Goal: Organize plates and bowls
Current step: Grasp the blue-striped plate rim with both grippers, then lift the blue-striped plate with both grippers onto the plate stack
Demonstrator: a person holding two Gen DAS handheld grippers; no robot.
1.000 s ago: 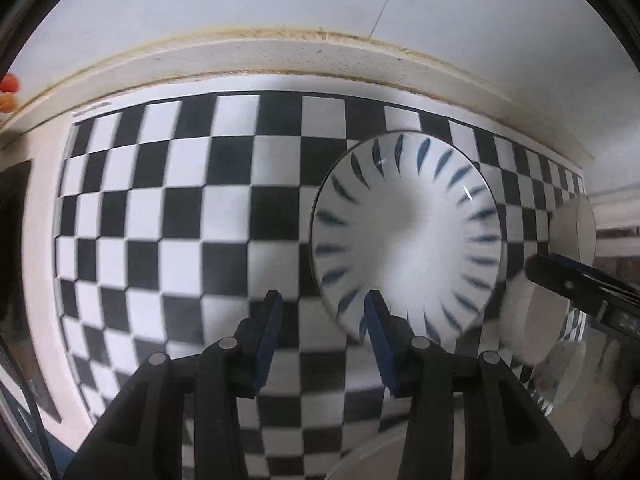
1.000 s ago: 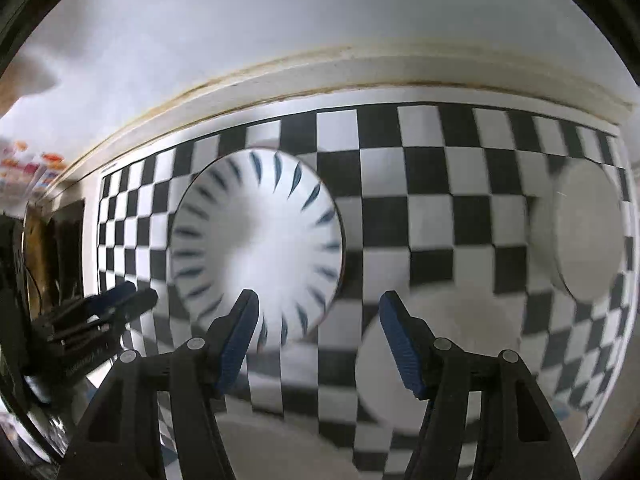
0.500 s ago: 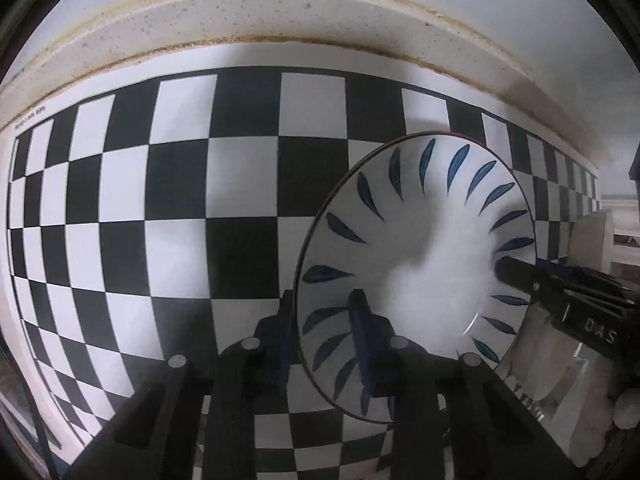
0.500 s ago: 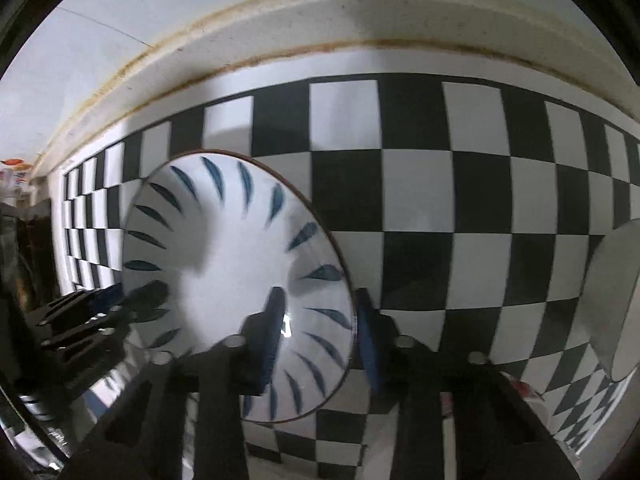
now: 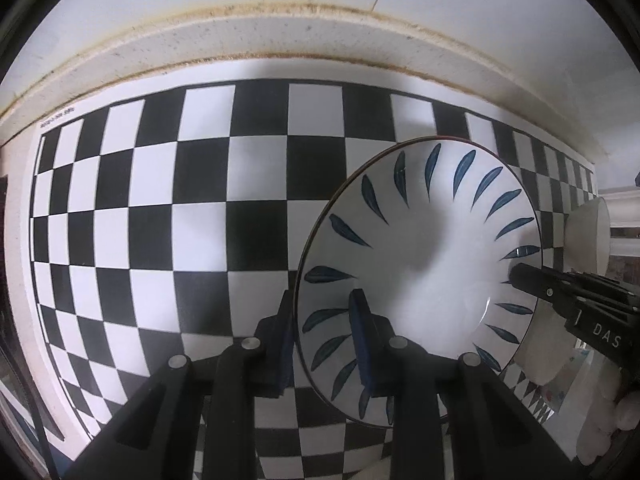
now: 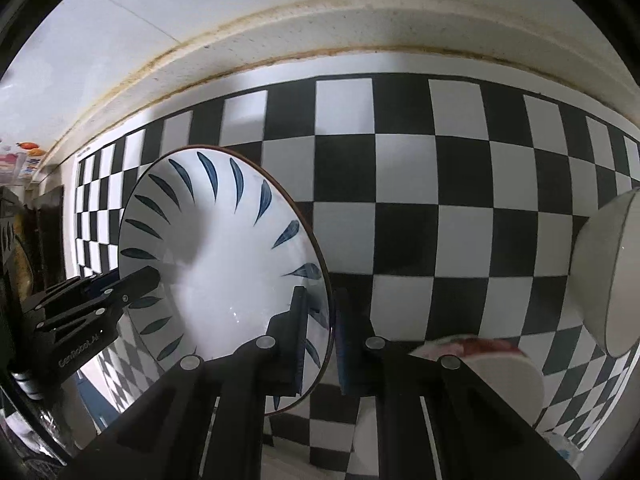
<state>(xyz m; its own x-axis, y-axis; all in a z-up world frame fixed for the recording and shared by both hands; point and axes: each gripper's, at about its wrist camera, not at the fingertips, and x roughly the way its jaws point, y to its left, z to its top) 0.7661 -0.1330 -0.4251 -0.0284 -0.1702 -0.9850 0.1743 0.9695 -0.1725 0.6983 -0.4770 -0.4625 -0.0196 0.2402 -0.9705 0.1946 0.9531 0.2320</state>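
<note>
I have the leaf-patterned bowl (image 5: 420, 264) taken at its rim from two opposite sides, and this is the step in hand: to secure it before it goes to its place. My left gripper (image 5: 324, 344) is closed on the rim, one finger outside the bowl wall and one inside, and the pads press on it. My right gripper (image 6: 322, 336) has its jaws closed on the opposite part of the rim in the same manner, with the rim between them. The bowl itself lies on the checkered mat (image 5: 168, 216) on the worktop, near the mat's far edge. Beside the bowl, on the side of my right gripper, I see a plain white bowl (image 6: 604, 276) and a white plate (image 6: 504, 372). I judge that the next move calls for both hands to rise together and level, so the bowl does not twist or slip from the thin rim grip.
</note>
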